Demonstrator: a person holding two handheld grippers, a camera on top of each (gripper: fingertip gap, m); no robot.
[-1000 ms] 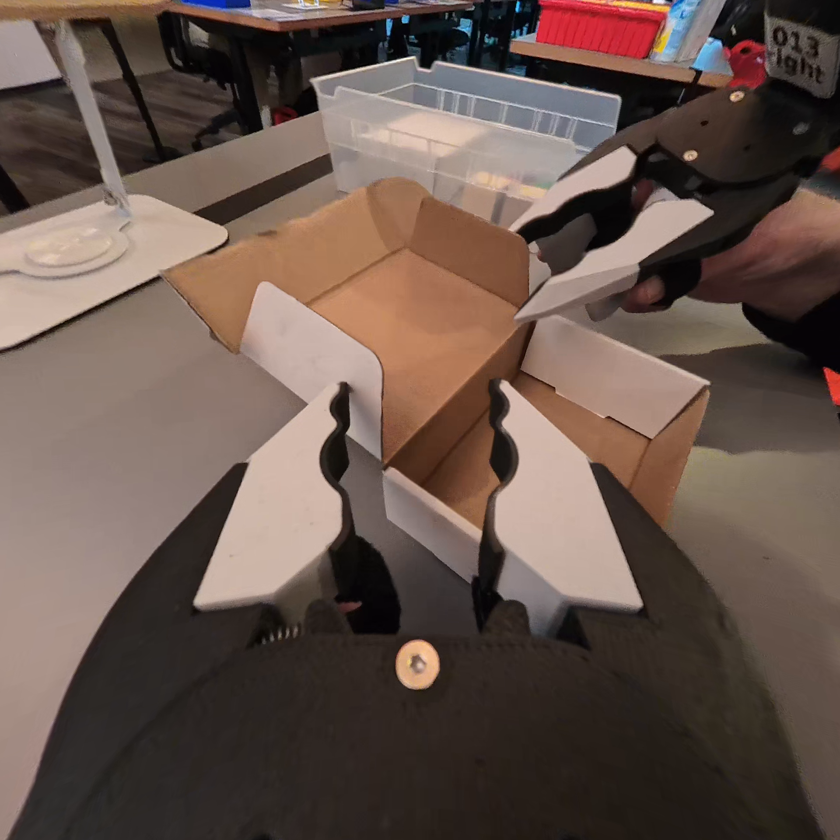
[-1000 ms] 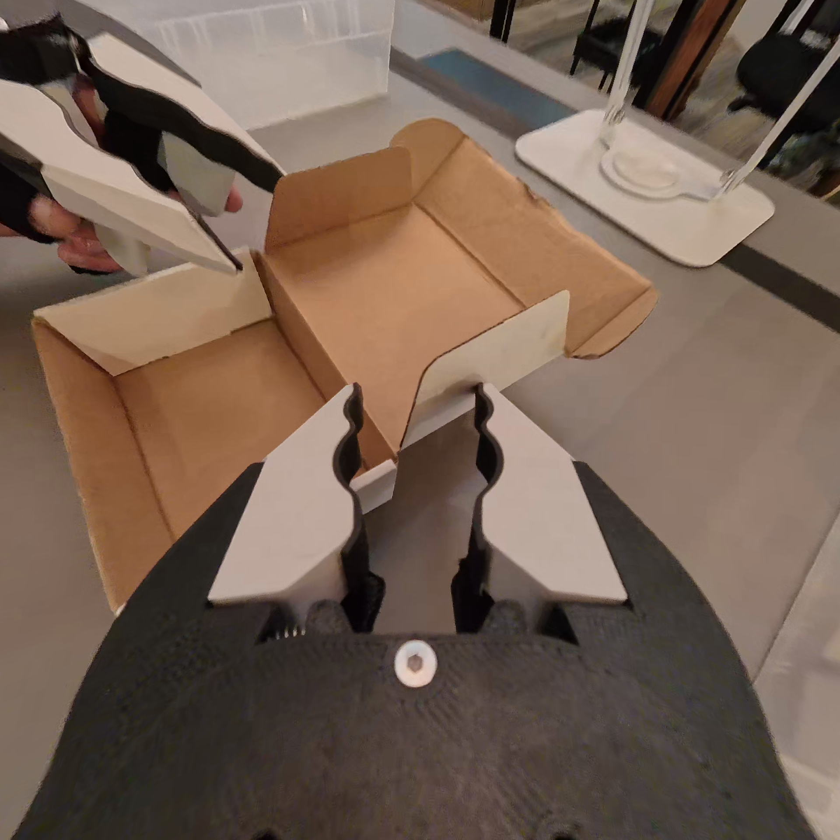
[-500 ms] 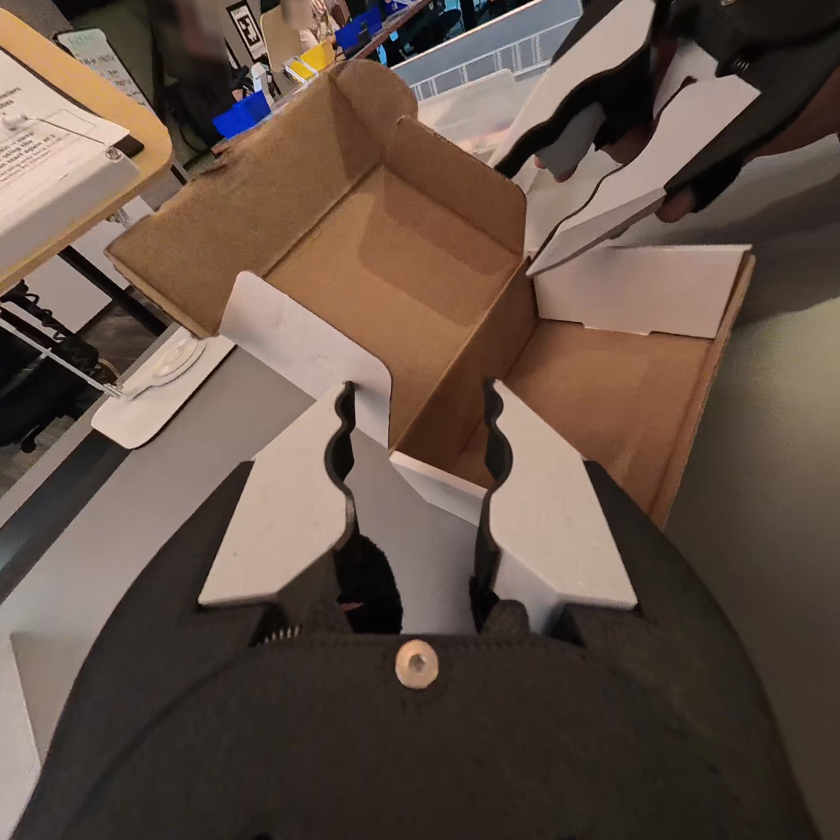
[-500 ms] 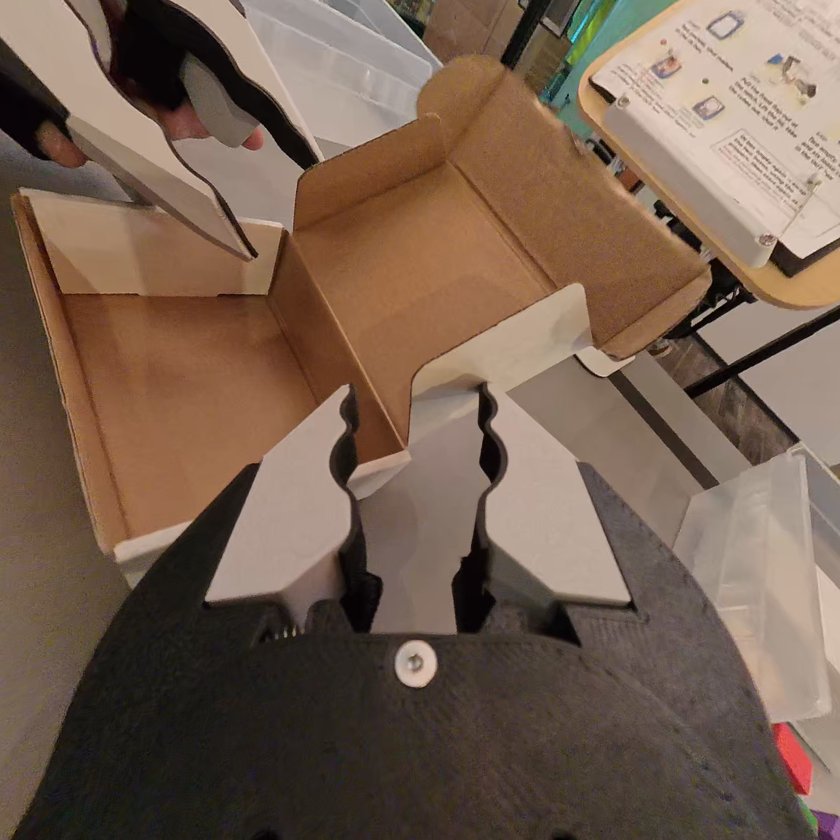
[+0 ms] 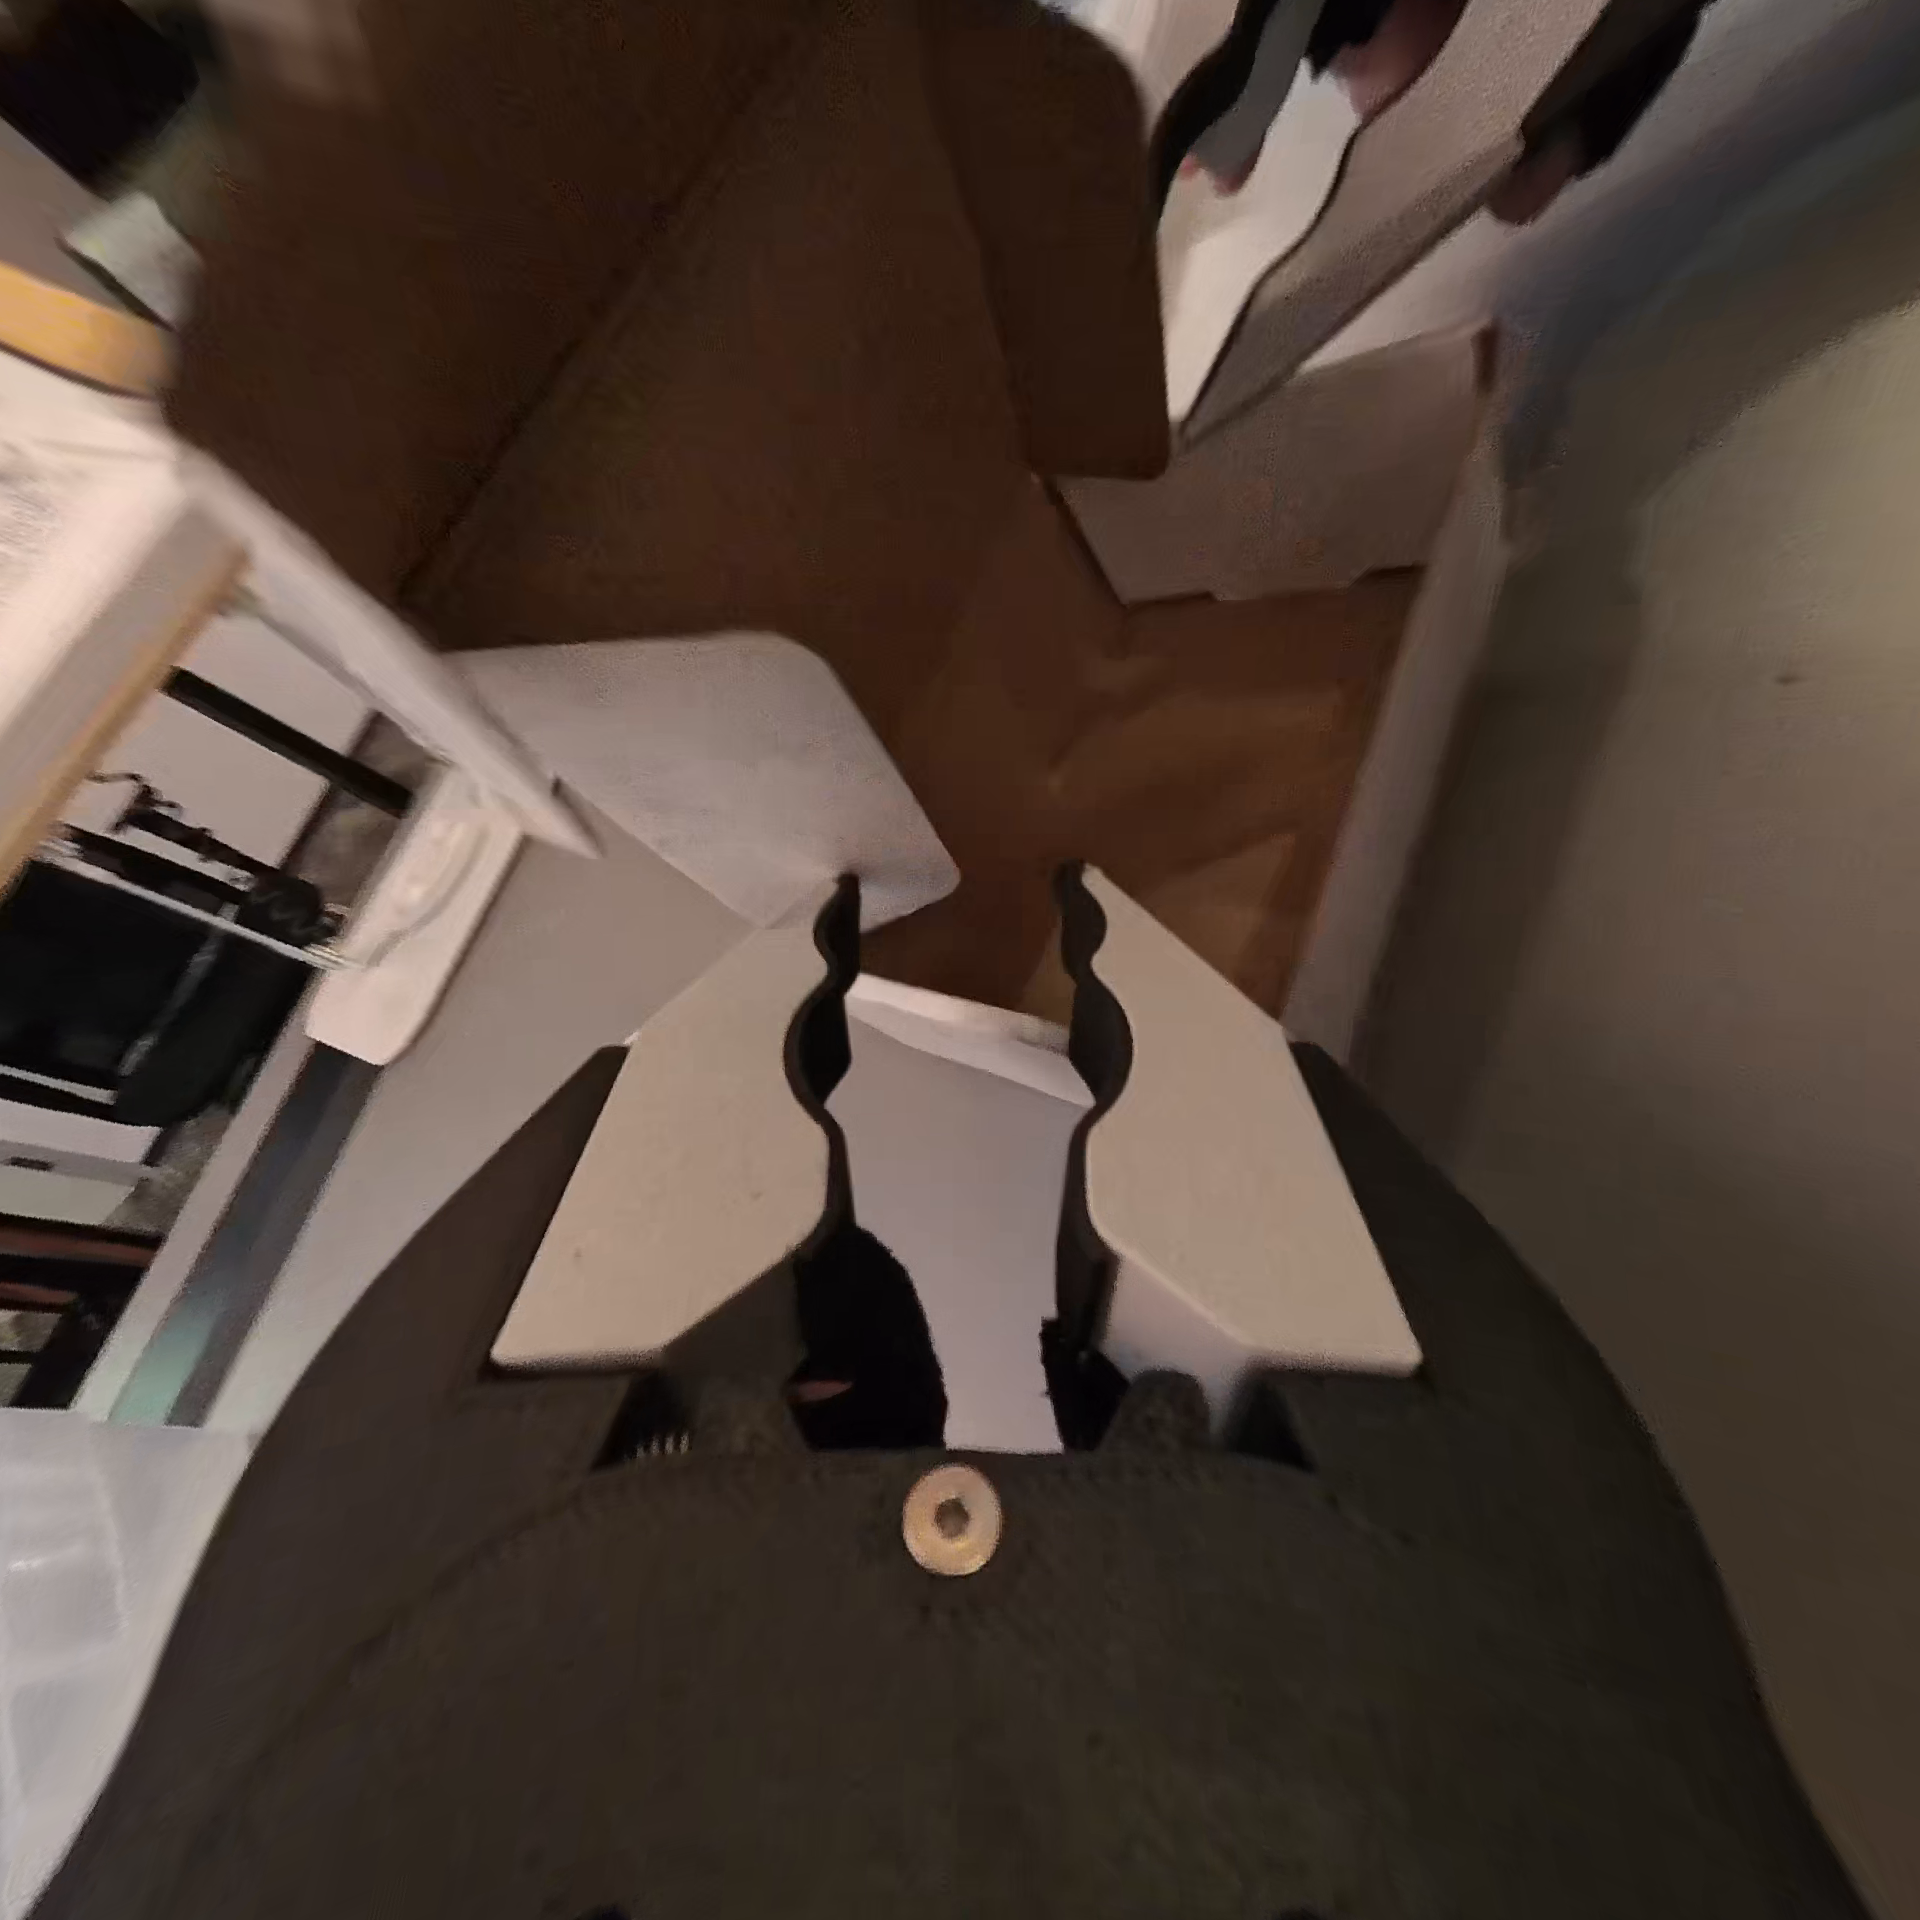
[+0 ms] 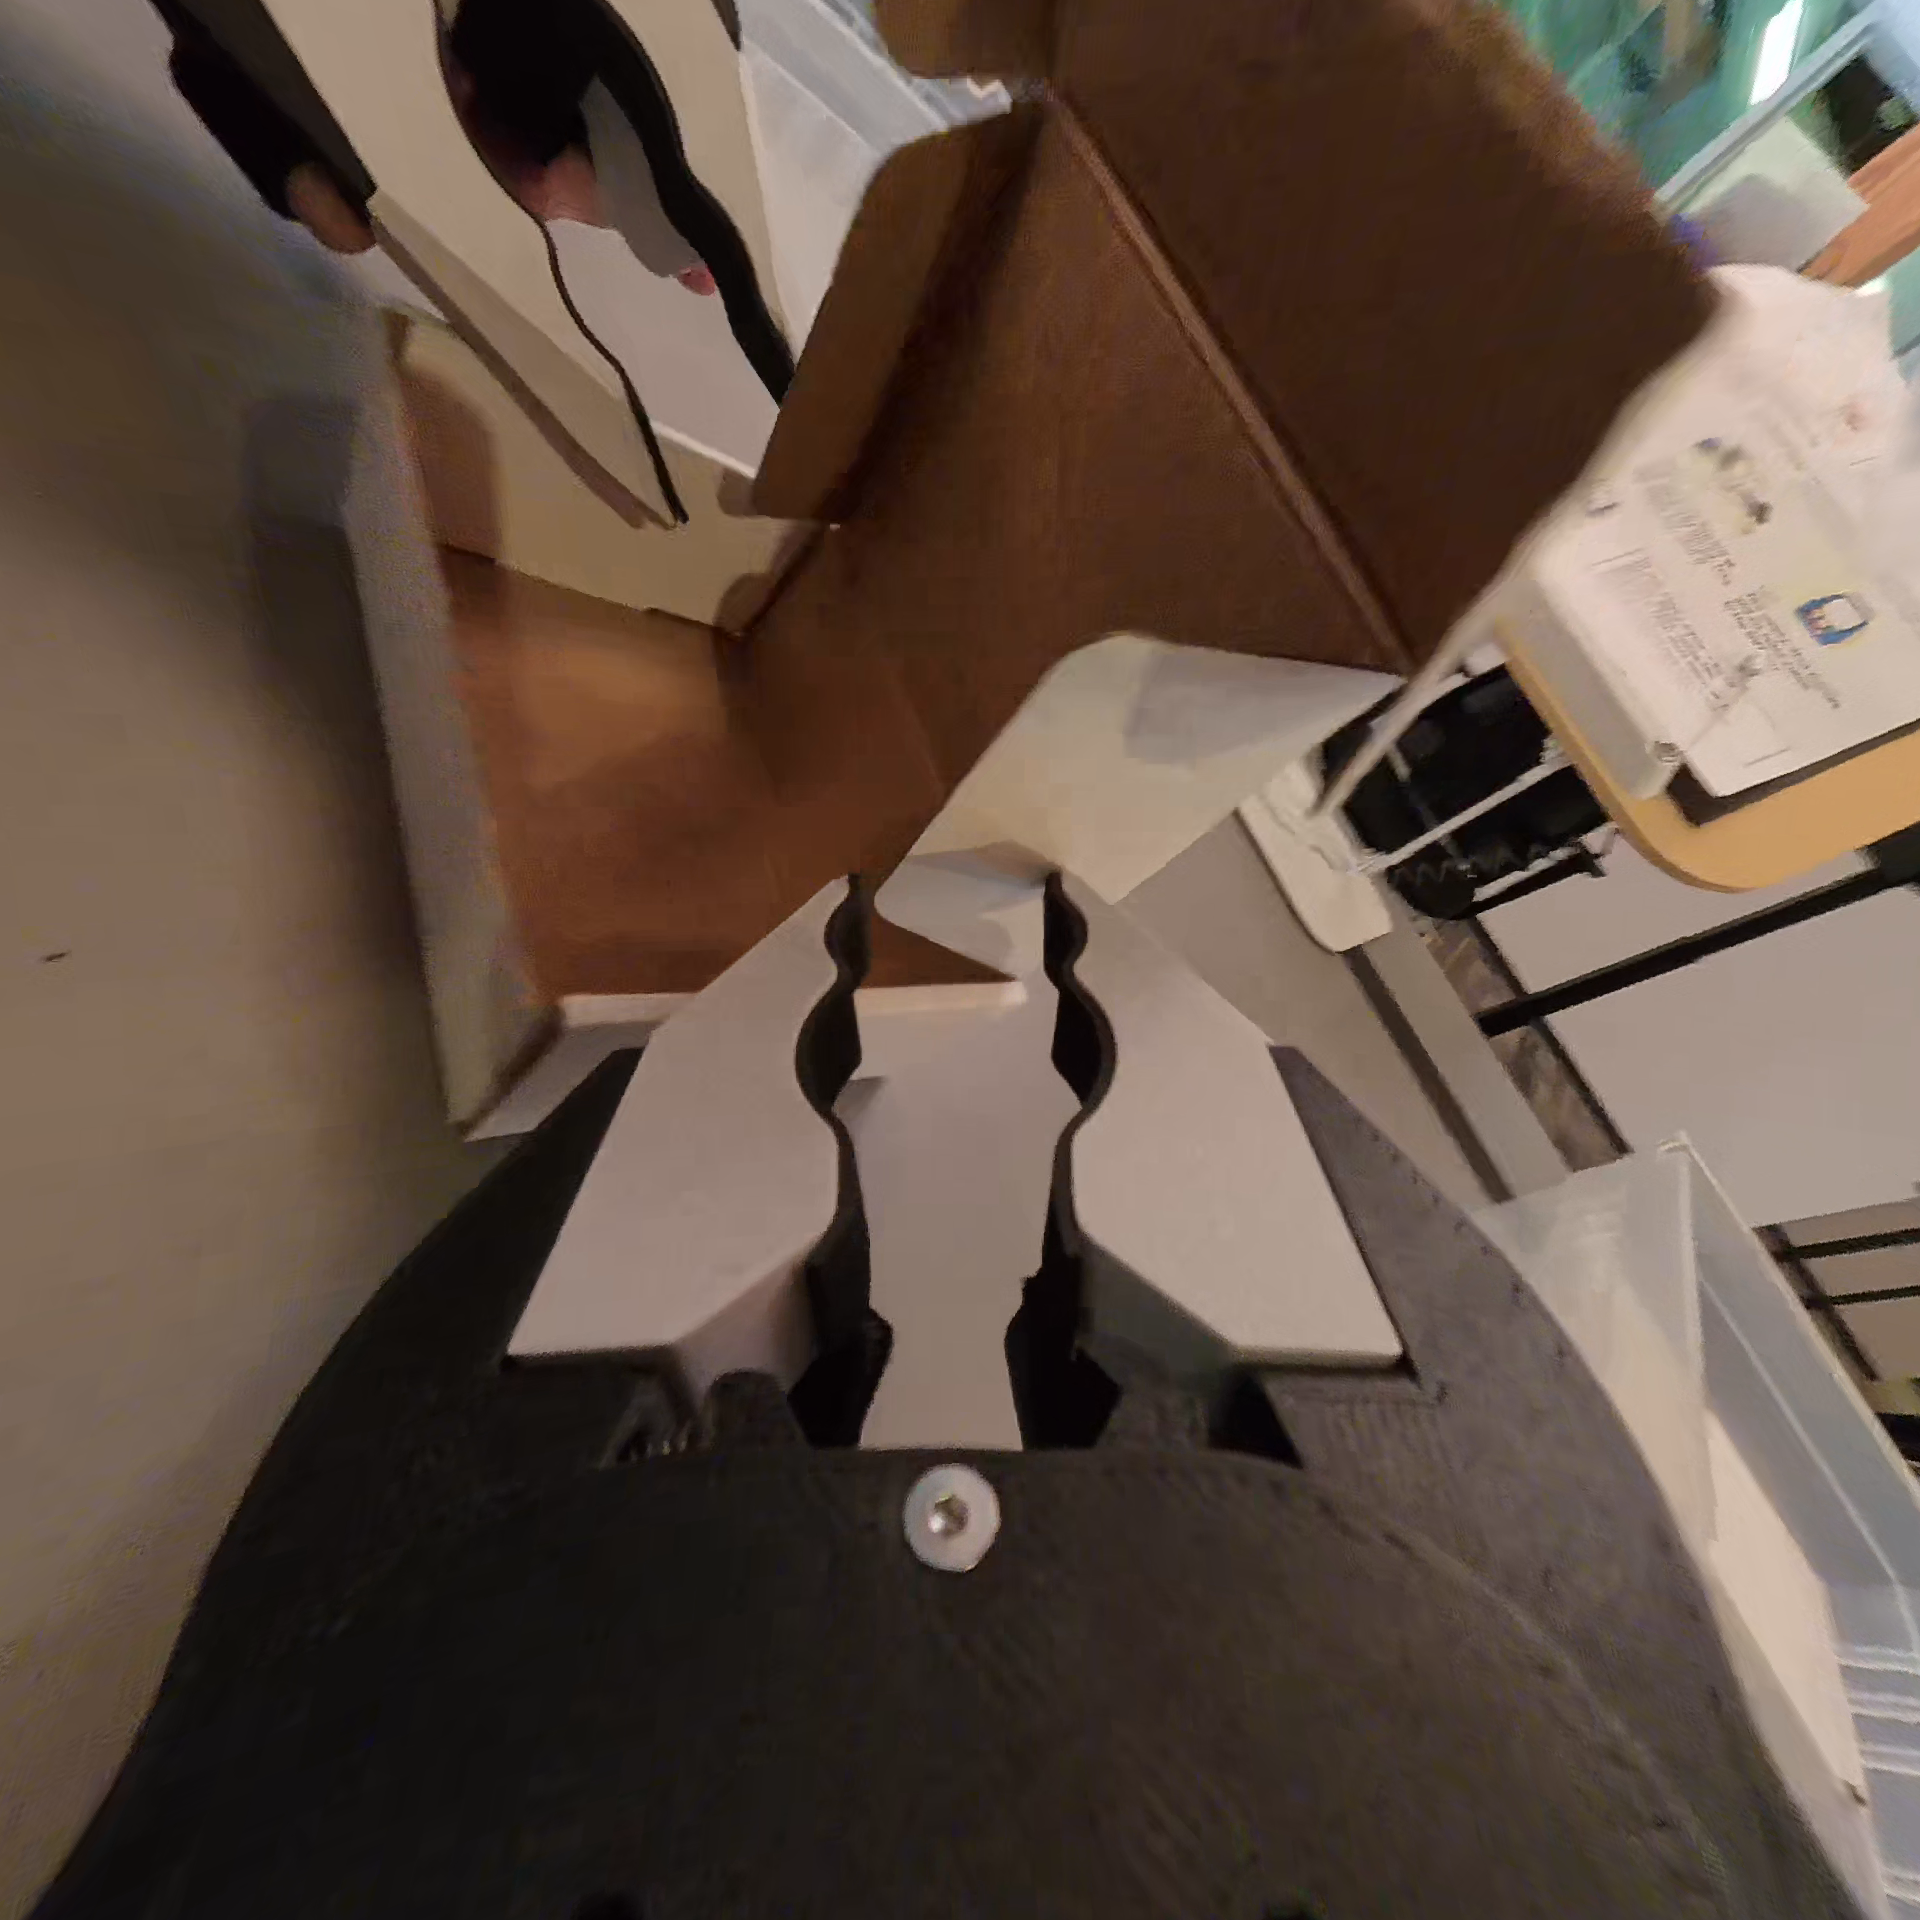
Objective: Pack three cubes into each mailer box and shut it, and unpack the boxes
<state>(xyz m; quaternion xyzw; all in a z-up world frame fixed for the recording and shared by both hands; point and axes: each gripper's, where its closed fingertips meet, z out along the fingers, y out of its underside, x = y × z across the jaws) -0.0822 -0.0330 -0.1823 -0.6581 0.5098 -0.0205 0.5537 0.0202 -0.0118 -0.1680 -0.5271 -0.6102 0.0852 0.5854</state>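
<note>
An open, empty mailer box, brown inside and white outside, fills both blurred views. Its floor (image 5: 1195,790) (image 6: 644,748) is bare; no cubes show. The lid (image 5: 727,312) (image 6: 1195,364) stands up, with a white side flap (image 5: 727,758) (image 6: 1122,748) just past each gripper's fingertips. My left gripper (image 5: 958,904) is partly open astride the box's white near corner (image 5: 966,1034). My right gripper (image 6: 951,914) is partly open astride the opposite wall (image 6: 935,1003). Each gripper also shows across the box in the other's view, the right gripper (image 5: 1351,187) and the left gripper (image 6: 540,291), held by a hand.
The grey table (image 5: 1714,935) (image 6: 156,831) lies beside the box. A clear plastic bin (image 6: 1766,1455) sits at my right; another clear bin corner (image 5: 62,1558) is at lower left. A wooden desk with a paper stand (image 6: 1714,623) (image 5: 83,499) is close behind the lid.
Both views have swung and tilted sharply while the box kept its place between the grippers. Both jaws stand narrower than before. The lid now rises steeper and closer.
</note>
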